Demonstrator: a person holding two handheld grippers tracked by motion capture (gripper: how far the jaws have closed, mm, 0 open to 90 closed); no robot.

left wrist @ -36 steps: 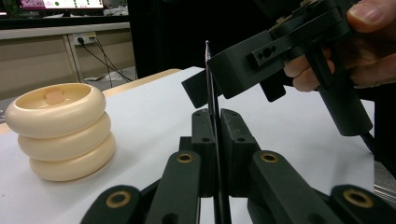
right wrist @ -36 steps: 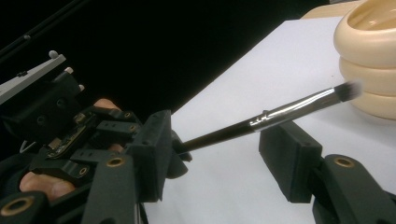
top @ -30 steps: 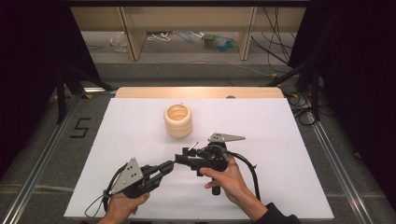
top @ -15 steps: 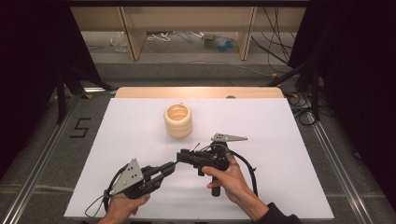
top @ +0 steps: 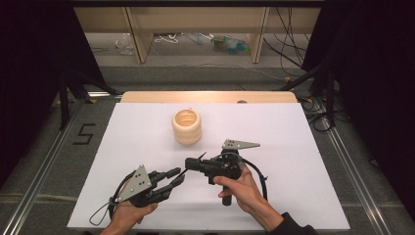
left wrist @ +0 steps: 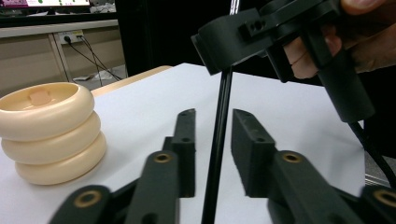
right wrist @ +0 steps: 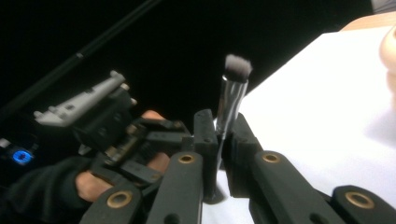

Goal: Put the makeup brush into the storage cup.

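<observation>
A thin black-handled makeup brush (right wrist: 232, 98) with a silver ferrule and pale bristles stands pinched in my right gripper (right wrist: 220, 140), which is shut on it just below the ferrule. In the high view that right gripper (top: 189, 164) points left over the table's near middle. My left gripper (top: 177, 177) lies just below and left of it. Its jaws have just been opening, and the brush handle (left wrist: 218, 140) now runs between the parted pads (left wrist: 252, 144) with a gap on each side. A cream container of stacked rings (top: 186, 127) stands farther back, also at the left in the left gripper view (left wrist: 49, 130).
The white table top (top: 293, 147) ends in a wooden strip (top: 210, 97) at the far side. Beyond it are shelf legs and loose cables on the floor. Metal rails run along both sides, with a "5" mark (top: 84, 133) on the left floor.
The left gripper's jaws have parted from the brush handle, and the right gripper's jaws have closed on the brush. Both hands stayed where they were.
</observation>
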